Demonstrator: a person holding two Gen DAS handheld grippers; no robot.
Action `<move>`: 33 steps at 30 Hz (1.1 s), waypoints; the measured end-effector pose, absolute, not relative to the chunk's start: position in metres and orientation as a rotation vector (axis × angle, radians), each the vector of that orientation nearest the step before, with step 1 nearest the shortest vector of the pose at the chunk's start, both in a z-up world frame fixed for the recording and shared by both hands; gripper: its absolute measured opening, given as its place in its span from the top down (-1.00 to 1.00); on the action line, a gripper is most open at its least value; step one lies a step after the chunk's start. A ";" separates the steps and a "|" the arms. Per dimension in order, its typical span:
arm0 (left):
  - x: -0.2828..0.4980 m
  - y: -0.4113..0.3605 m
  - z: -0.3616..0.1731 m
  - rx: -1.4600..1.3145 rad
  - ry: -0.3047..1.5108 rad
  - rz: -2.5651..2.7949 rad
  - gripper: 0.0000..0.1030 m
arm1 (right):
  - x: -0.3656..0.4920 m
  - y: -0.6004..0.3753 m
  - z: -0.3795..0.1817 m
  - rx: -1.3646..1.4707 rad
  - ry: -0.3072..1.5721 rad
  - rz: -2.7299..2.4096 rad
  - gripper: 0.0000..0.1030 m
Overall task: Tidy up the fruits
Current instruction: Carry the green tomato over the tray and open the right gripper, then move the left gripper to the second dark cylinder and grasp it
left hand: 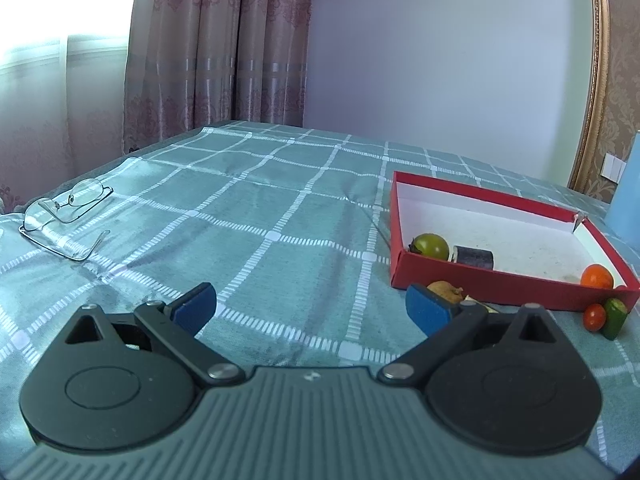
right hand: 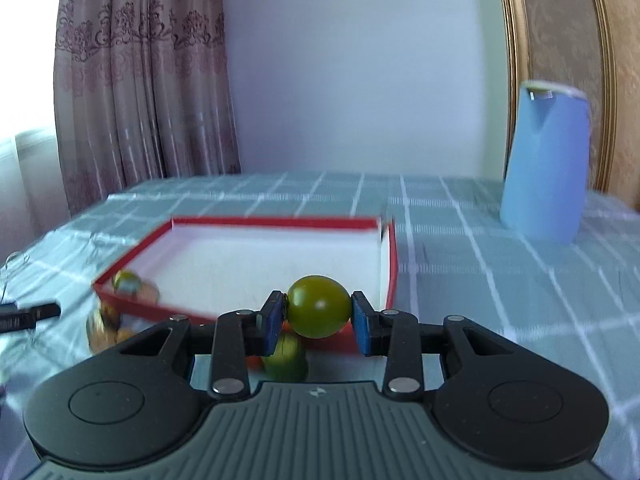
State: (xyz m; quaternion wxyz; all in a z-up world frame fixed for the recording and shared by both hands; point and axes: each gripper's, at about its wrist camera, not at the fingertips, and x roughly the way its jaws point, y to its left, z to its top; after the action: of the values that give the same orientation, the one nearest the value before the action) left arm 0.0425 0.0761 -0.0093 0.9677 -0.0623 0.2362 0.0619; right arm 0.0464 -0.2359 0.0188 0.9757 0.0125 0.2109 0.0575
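right gripper (right hand: 319,317) clamping green fruit (right hand: 319,306), perhaps a tomato, left gripper (left hand: 311,307) wide open

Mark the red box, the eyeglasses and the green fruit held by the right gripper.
red box (left hand: 472,278), left wrist view, on its near outer wall.
eyeglasses (left hand: 38,218), left wrist view, on the nearer lens.
green fruit (right hand: 318,306), right wrist view, on its rounded front.

No readable text, label, brand or number shows in either view.
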 end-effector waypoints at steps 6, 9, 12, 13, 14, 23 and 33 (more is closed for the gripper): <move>0.042 0.077 -0.009 -0.130 0.476 0.124 -0.96 | 0.082 -0.243 0.031 0.066 0.417 0.091 0.31; 0.042 0.077 -0.010 -0.132 0.476 0.122 -0.96 | 0.100 -0.247 0.022 0.072 0.444 0.066 0.31; 0.043 0.077 -0.010 -0.133 0.480 0.118 -0.96 | 0.113 -0.252 0.012 0.079 0.474 0.042 0.31; 0.043 0.077 -0.010 -0.132 0.480 0.117 -0.96 | 0.115 -0.255 0.008 0.086 0.483 0.037 0.31; 0.043 0.076 -0.010 -0.131 0.481 0.115 -0.96 | 0.119 -0.257 0.004 0.094 0.495 0.034 0.31; 0.043 0.076 -0.010 -0.132 0.480 0.114 -0.96 | 0.133 -0.259 -0.008 0.090 0.524 0.031 0.26; 0.043 0.075 -0.011 -0.126 0.490 0.114 -0.96 | 0.076 -0.274 0.003 0.143 0.444 0.018 -0.15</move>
State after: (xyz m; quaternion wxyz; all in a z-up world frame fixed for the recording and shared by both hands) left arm 0.0435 0.0747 -0.0107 0.9666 -0.0621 0.2422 0.0563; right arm 0.0762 -0.2741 0.0031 0.9728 0.0709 0.2202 0.0089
